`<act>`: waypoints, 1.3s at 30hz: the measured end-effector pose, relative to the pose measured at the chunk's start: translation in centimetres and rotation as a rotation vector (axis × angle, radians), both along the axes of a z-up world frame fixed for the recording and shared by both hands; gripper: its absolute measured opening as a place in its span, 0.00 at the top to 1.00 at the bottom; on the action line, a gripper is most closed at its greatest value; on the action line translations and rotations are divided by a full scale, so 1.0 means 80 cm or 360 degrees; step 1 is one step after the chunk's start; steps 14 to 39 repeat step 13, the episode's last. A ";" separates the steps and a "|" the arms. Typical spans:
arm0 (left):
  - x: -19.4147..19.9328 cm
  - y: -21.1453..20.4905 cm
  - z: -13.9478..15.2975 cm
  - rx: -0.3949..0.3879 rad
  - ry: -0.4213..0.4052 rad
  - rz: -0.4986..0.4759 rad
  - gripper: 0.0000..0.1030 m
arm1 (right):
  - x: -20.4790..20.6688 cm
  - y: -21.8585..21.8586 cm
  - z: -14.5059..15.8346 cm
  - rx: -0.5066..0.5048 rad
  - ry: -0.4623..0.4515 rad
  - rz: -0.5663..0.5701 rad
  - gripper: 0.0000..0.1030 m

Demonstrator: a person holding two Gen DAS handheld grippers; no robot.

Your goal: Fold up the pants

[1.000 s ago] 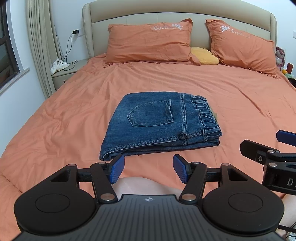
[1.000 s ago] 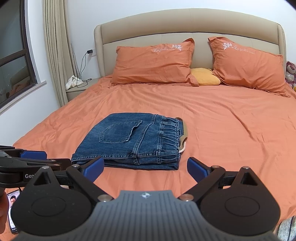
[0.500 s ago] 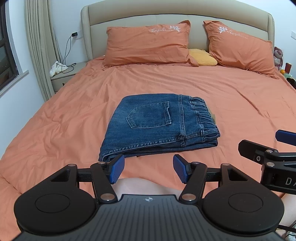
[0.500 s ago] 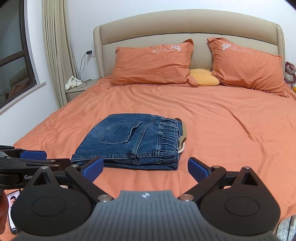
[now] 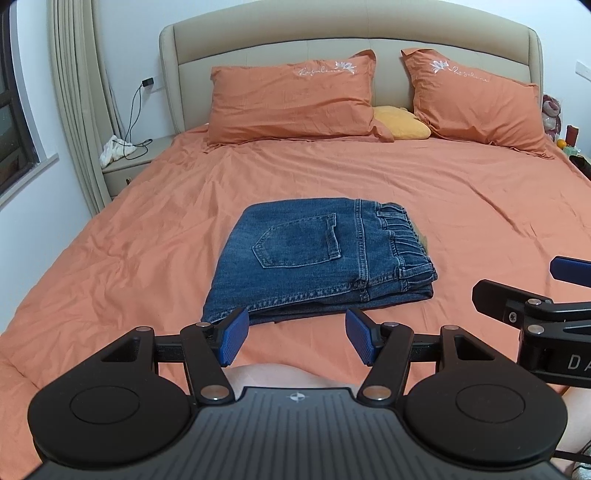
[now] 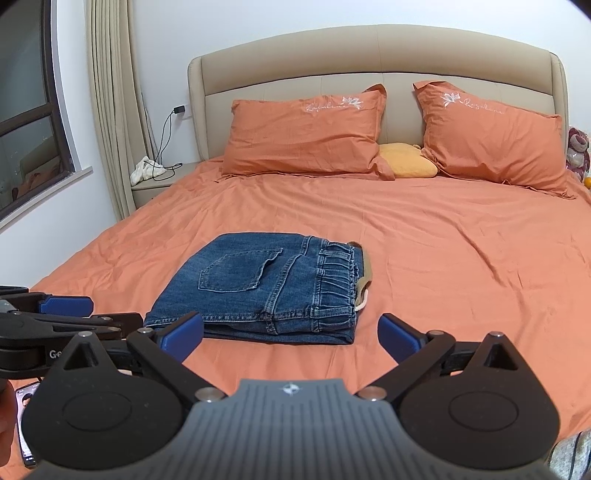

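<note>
Nearest: left tongs [image 5: 293,334] spread wide, blue pads apart, nothing between them; they hover over the bed's near edge, just short of the jeans. Right tongs [image 6: 290,338] also gaping, nothing held, same standoff from the jeans. In each view the other tool pokes in from the side.

Next out: jeans [image 5: 317,258] folded into a compact stack, lying flat on the orange sheet [image 5: 461,221] around mid-bed, back pocket up, elastic waistband to the right, a drawcord end peeking out past the waistband in the right view.

Far end: two orange pillows [image 5: 291,99] against the beige headboard [image 5: 351,33], a small yellow cushion [image 5: 402,123] between them. Nightstand [image 5: 127,170] on the left with white cloth and a charger cable.
</note>
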State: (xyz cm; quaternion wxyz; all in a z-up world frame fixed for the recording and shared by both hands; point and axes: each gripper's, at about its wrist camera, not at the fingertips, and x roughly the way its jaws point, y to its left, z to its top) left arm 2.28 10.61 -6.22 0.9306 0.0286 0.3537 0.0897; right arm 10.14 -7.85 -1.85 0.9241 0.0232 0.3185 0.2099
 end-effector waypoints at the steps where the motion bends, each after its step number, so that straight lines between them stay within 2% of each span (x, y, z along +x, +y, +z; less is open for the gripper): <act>1: -0.001 -0.001 0.001 0.0001 -0.0004 -0.0003 0.31 | -0.001 0.001 0.000 -0.0001 -0.0003 0.0000 0.06; 39: -0.003 0.000 0.004 0.0021 -0.0026 -0.0013 0.31 | -0.003 -0.001 0.002 0.0009 -0.0008 0.0004 0.06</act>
